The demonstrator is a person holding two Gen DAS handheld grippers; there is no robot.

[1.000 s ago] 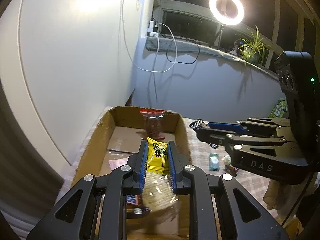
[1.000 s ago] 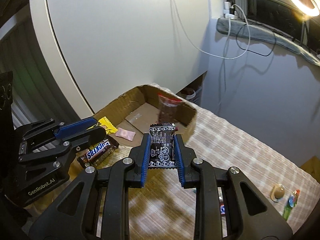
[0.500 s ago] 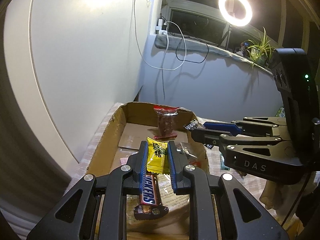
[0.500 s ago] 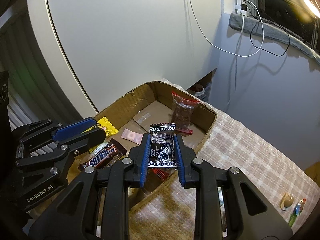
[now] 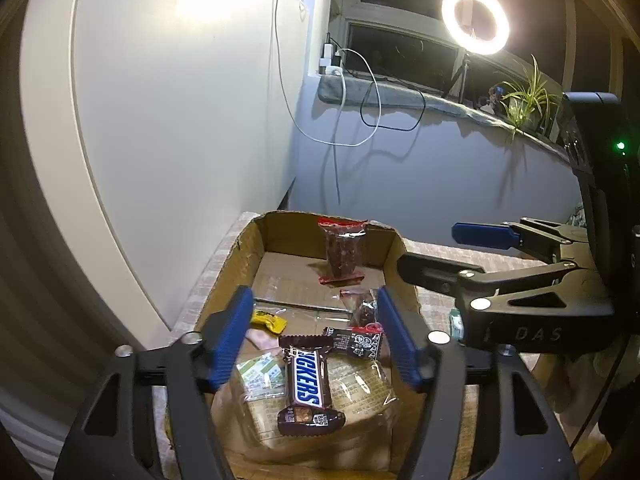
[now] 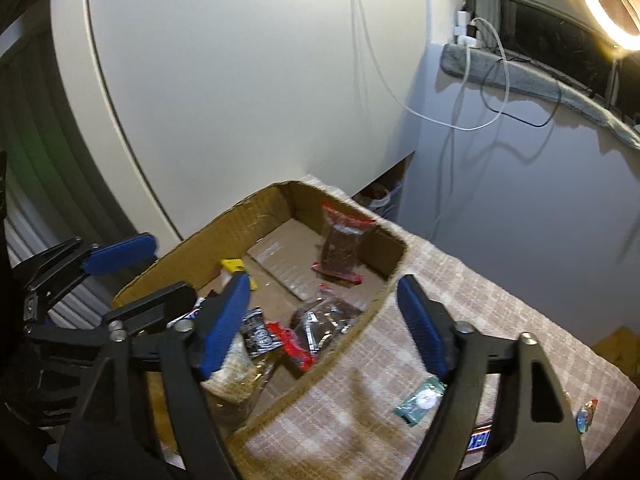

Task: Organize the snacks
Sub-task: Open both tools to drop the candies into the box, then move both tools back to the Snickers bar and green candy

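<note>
An open cardboard box holds several snacks. My left gripper hovers over it, its jaws opening with nothing between them. Below lie a yellow packet, a Snickers bar and a black packet. My right gripper is over the box's right wall, jaws also opening and empty. A red-topped clear packet leans upright against the far wall. The left gripper shows at the left of the right wrist view.
A checked cloth covers the table to the right of the box. On it lie a teal packet, another Snickers bar and a small candy. White wall panels stand close behind the box; a ring light glows at the window.
Both grippers have opened. The yellow packet dropped from the left gripper and the black packet from the right one; both now lie in the box.
</note>
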